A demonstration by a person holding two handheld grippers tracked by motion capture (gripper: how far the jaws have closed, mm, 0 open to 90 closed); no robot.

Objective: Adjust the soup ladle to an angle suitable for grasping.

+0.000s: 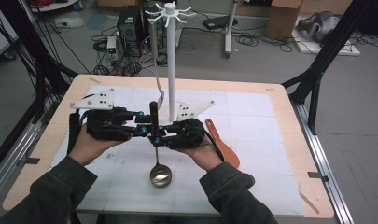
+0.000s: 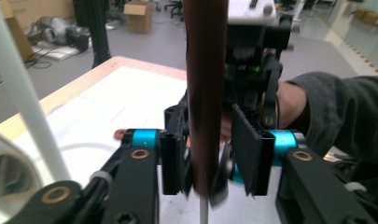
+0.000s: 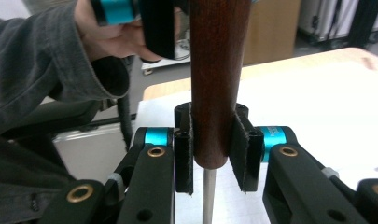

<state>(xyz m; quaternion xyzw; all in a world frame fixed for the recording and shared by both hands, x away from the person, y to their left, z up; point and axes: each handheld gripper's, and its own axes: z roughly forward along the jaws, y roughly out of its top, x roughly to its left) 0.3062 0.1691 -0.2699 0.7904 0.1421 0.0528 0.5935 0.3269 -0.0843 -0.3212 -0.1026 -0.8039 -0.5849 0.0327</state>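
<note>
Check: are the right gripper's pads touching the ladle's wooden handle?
Touching. The right gripper view shows both pads of the right gripper pressed against the ladle's wooden handle.

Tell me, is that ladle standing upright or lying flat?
Upright: the ladle hangs handle-up, bowl down just above the table, with the right gripper clamped on its wooden handle.

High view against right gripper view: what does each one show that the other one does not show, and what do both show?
High view: the ladle's bowl at the bottom, an orange spatula on the white mat, and a white hook stand behind.
Right gripper view: the pads of the right gripper pressing the wooden handle near its lower end, with the metal shaft below.
Both: the upright wooden handle and a grey sleeve.
</note>
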